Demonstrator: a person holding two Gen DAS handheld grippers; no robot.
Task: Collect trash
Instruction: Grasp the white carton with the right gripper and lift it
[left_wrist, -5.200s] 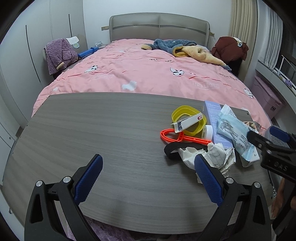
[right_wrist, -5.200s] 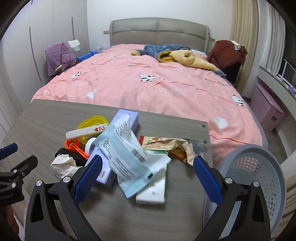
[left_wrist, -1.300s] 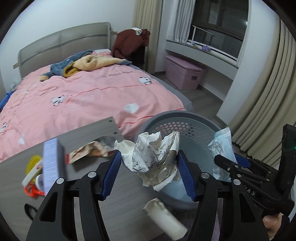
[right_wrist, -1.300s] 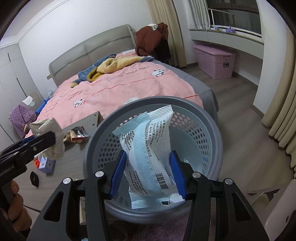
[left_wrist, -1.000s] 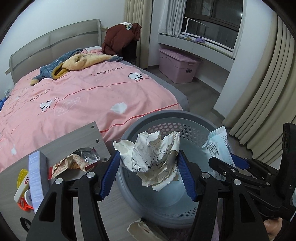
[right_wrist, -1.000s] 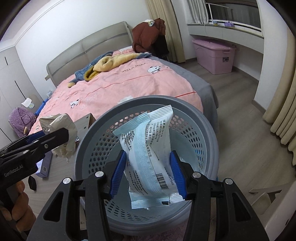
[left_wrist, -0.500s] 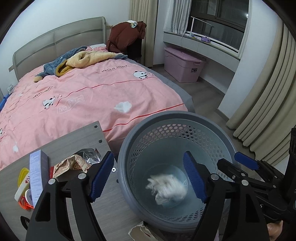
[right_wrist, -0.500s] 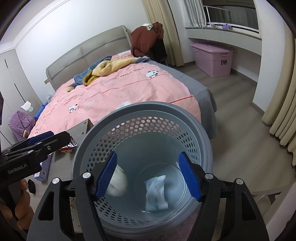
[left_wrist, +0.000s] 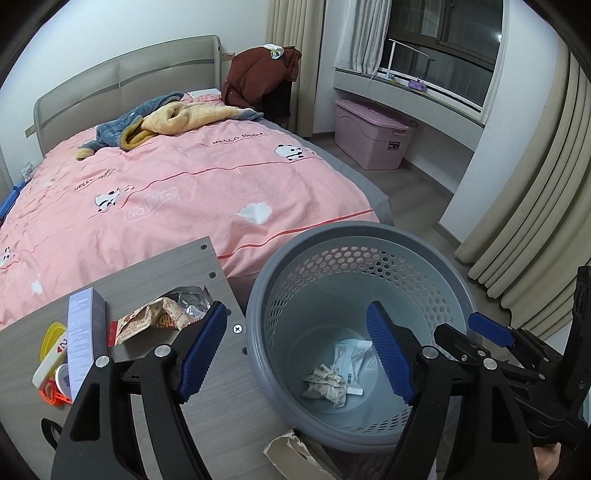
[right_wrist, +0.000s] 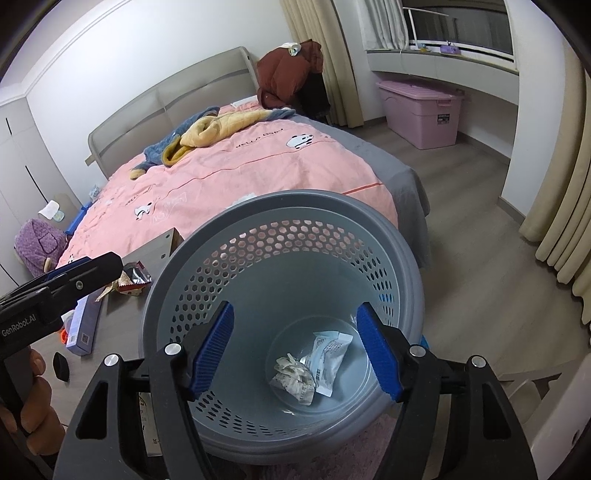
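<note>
A grey perforated waste basket (left_wrist: 255, 306) stands on the floor by the table's right end; it also shows in the right wrist view (right_wrist: 159, 295). At its bottom lie a crumpled paper ball (left_wrist: 325, 382) (right_wrist: 293, 376) and a light blue plastic packet (left_wrist: 351, 354) (right_wrist: 328, 354). My left gripper (left_wrist: 295, 350) is open and empty above the basket's left rim. My right gripper (right_wrist: 295, 347) is open and empty over the basket's mouth. A torn snack wrapper (left_wrist: 155, 317) (right_wrist: 127, 282) lies on the grey wooden table (left_wrist: 221, 387).
On the table's left lie a tall lilac box (left_wrist: 83, 339), a yellow ring (left_wrist: 51, 336) and an orange clip (left_wrist: 51, 395). A pink bed (left_wrist: 166, 192) stands behind. A pink storage bin (left_wrist: 373, 133) and beige curtains (left_wrist: 535, 206) stand to the right.
Both grippers opened and dropped their loads. The paper ball and the blue packet fell to the bottom of the basket and have settled there.
</note>
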